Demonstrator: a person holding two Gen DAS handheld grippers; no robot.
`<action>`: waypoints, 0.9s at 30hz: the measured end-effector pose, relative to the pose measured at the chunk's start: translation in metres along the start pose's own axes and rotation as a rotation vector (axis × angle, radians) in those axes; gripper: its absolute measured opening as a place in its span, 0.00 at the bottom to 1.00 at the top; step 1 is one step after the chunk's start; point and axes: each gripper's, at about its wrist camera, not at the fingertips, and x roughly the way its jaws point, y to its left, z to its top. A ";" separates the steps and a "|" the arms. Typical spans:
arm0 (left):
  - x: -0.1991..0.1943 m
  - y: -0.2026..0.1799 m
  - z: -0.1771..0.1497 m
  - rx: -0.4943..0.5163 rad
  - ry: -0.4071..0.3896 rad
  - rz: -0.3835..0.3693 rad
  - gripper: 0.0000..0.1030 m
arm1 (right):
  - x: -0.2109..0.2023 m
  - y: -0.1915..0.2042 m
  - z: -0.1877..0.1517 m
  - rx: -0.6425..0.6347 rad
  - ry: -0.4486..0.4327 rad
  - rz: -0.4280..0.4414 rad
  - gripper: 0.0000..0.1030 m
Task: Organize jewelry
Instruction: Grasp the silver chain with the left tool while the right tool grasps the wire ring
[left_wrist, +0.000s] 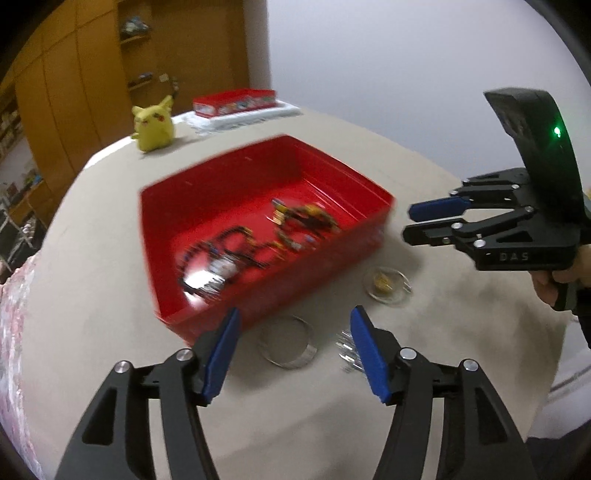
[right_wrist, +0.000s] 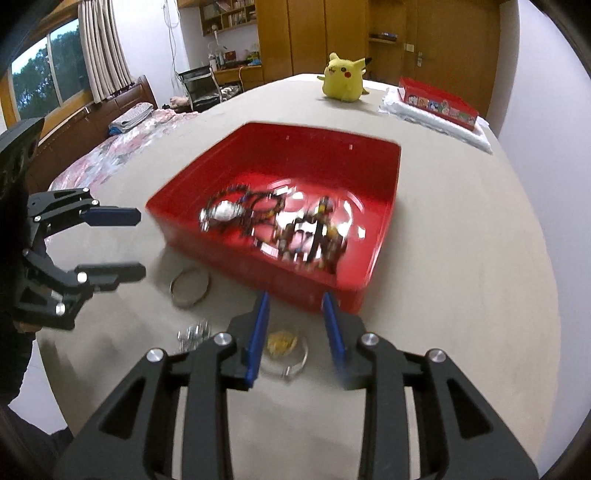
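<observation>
Red tray (left_wrist: 354, 173) w/ jewelry (left_wrist: 258, 243) — blurred

This is a lived-in bedroom at home: beyond the beige-covered table (right_wrist: 461, 258) lie a bed with a floral quilt (right_wrist: 122, 147), a curtained window (right_wrist: 103, 48), wooden wardrobes (right_wrist: 306, 33) and a cluttered bookshelf (right_wrist: 229, 14), while a yellow plush toy (right_wrist: 341, 77) sits on its far edge.

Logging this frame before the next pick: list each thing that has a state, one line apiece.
left hand-held gripper: open, empty, above the table.
right hand-held gripper: open, empty.
red bin: open-topped, holds a blurred heap of beaded jewelry.
silver bangle: lying flat on the table, outside the bin.
clear round case: on the table, a gold piece inside; lid state unclear.
silver clips: loose on the table.
</observation>
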 end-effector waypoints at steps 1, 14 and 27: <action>0.003 -0.009 -0.004 0.006 0.007 -0.009 0.60 | 0.001 0.002 -0.006 -0.003 0.005 -0.004 0.29; 0.053 -0.050 -0.035 0.014 0.120 -0.071 0.60 | 0.023 -0.004 -0.053 0.067 0.039 0.015 0.29; 0.064 -0.048 -0.031 0.022 0.123 -0.044 0.58 | 0.045 0.012 -0.045 0.025 0.040 0.030 0.54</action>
